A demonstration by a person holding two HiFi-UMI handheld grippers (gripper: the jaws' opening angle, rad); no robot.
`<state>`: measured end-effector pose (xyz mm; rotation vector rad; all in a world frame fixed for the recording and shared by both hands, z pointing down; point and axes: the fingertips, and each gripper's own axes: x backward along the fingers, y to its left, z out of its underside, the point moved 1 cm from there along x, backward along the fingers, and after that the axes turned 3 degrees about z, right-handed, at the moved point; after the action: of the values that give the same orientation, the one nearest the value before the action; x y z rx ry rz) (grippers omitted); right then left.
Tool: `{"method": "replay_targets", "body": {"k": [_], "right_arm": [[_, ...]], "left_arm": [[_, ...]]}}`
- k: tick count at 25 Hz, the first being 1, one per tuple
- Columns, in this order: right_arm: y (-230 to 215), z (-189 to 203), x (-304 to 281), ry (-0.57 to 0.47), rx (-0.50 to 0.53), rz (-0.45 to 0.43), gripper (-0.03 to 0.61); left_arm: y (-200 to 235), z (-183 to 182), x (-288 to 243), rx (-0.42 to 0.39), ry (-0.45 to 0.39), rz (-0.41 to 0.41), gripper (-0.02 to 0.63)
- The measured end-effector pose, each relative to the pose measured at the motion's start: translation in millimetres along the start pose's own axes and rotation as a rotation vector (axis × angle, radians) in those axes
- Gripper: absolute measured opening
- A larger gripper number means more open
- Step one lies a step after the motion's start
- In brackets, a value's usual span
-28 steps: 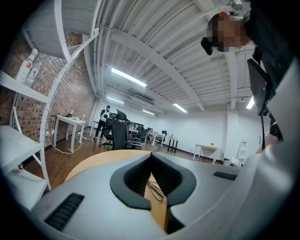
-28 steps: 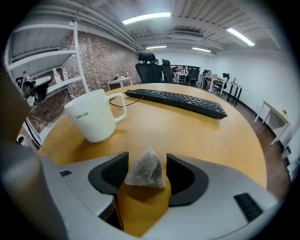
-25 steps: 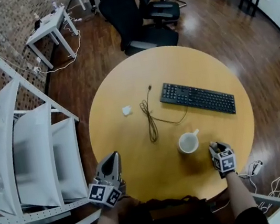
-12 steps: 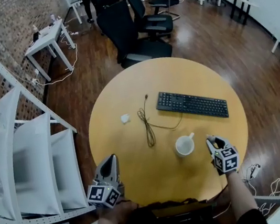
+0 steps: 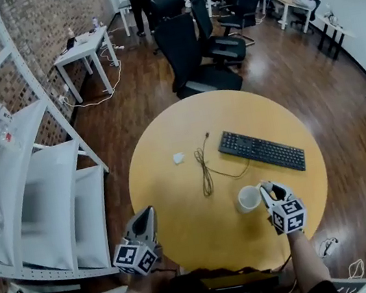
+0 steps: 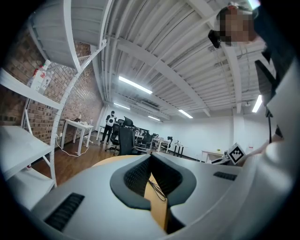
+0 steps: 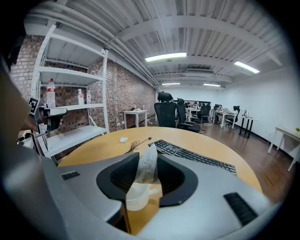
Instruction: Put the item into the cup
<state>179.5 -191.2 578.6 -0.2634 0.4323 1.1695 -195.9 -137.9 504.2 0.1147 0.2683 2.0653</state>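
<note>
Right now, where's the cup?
Head view: the white cup stands on the round table's near-right part, just left of the right gripper holding a translucent wrapper; the keyboard lies beyond it.

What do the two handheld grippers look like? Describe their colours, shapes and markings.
Both the left gripper and the right gripper have light grey, smoothly moulded shells tapering to pointed tongs. Each carries a white cube printed with black square markers. The tongs are lined with dark, finely ribbed pads, and short dark slots mark the shells. The person wears a dark top.
</note>
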Motion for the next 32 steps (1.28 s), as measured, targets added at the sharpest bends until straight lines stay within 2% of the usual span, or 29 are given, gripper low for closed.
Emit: {"method": "replay_targets", "body": {"k": [5,11,14,20,24,27,32], "right_arm": [[25.7,-12.8,-7.9,-0.032,0.021,-0.055,0.115],[35.3,-13.3,-13.1,-0.039,0.005,-0.085,0.123],[35.9,-9.2,-16.8,-0.042,-0.007,-0.087,0.163],[26.2,-17.1,-1.4,-0.099,-0.063,-0.081,0.172],[19.4,-32.4,26.8,-0.190,-0.117,-0.093,0.172],[2.2,-43.4,58.2,-0.287,-0.188,-0.060,0.162],[-31.0,-41.3,113.4,-0.378,-0.256,0.081,0.064]], "left_arm": [[-1.4,1.9,13.8,-0.003,-0.001,-0.015,-0.006],[1.6,3.9,25.2,-0.003,0.008,-0.036,-0.006],[2.8,3.1,29.1,-0.009,0.010,-0.035,-0.006],[0.4,0.8,27.3,-0.018,0.006,-0.022,-0.006],[-8.3,-3.1,14.1,-0.025,-0.002,0.016,-0.006],[-21.2,-7.1,-0.8,-0.032,-0.013,0.066,-0.006],[-48.3,-8.5,-23.8,-0.048,-0.002,0.158,-0.006]]}}
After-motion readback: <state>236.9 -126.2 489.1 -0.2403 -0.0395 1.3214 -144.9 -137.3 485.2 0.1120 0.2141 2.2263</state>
